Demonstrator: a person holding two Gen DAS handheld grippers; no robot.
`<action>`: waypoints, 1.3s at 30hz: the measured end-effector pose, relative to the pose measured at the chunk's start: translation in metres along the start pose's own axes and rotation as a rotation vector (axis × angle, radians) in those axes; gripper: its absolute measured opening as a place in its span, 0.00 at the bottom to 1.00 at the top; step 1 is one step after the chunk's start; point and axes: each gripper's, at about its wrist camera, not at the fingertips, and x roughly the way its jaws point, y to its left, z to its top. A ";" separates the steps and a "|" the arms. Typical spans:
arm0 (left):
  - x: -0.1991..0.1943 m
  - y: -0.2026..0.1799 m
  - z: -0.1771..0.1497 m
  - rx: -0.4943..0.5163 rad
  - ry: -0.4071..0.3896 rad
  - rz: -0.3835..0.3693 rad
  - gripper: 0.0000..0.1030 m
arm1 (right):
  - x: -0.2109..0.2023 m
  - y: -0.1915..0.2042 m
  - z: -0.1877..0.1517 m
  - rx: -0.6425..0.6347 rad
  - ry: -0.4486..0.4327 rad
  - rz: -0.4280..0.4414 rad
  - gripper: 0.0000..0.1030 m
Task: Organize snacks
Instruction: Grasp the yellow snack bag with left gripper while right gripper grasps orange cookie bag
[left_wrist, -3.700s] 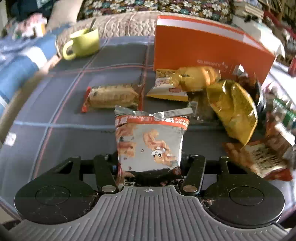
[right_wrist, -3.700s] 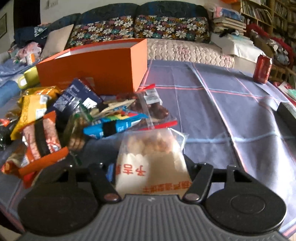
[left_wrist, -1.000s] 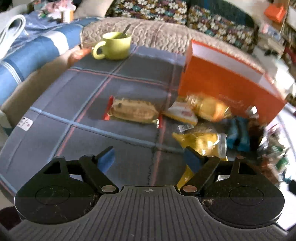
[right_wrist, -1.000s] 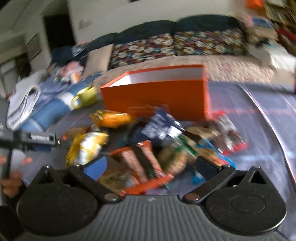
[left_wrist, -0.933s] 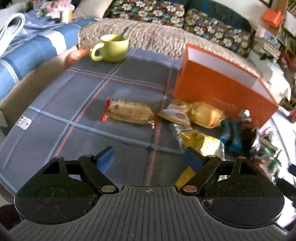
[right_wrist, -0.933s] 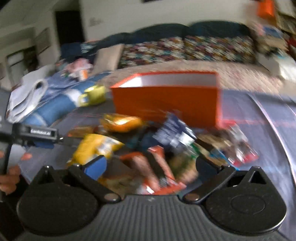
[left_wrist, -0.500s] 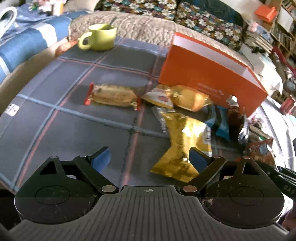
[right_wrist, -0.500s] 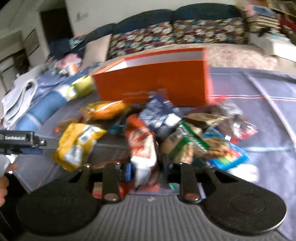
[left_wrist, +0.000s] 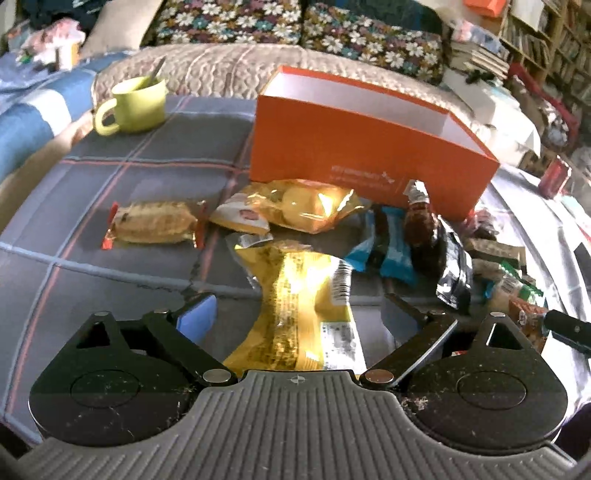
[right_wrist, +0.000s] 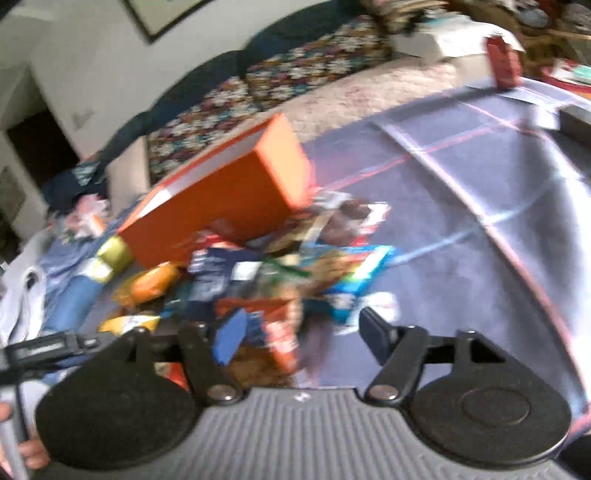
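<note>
My left gripper (left_wrist: 297, 317) is open, its blue-padded fingers on either side of a yellow snack bag (left_wrist: 303, 306) lying on the table. Beyond it lie a golden bun packet (left_wrist: 306, 206), a red-ended cake bar (left_wrist: 155, 223), blue packets (left_wrist: 391, 251) and a dark packet (left_wrist: 452, 273). The orange box (left_wrist: 365, 162) stands open behind them. My right gripper (right_wrist: 299, 332) is open over the blurred snack pile, with an orange-red packet (right_wrist: 280, 332) between its fingers, not clamped. The orange box (right_wrist: 229, 199) shows behind the pile.
A green mug (left_wrist: 136, 105) with a spoon stands at the far left of the plaid tablecloth (left_wrist: 74, 192). A red can (left_wrist: 554, 177) stands at the far right. A sofa with floral cushions (left_wrist: 229, 22) lies behind. The left gripper's handle (right_wrist: 44, 349) shows at lower left.
My left gripper has moved forward so the yellow bag lies between its open fingers. My right gripper, shut on an orange-red packet half a second ago, has opened and tilted; the view is blurred.
</note>
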 end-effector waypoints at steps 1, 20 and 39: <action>0.001 -0.001 -0.001 0.018 -0.001 0.018 0.73 | -0.003 -0.001 -0.001 0.000 -0.004 0.000 0.72; 0.002 0.033 -0.023 -0.012 0.072 0.069 0.38 | 0.016 0.059 -0.029 -0.298 0.051 -0.043 0.87; -0.001 0.016 -0.021 0.086 0.022 0.093 0.76 | 0.003 0.056 -0.042 -0.348 0.070 -0.056 0.79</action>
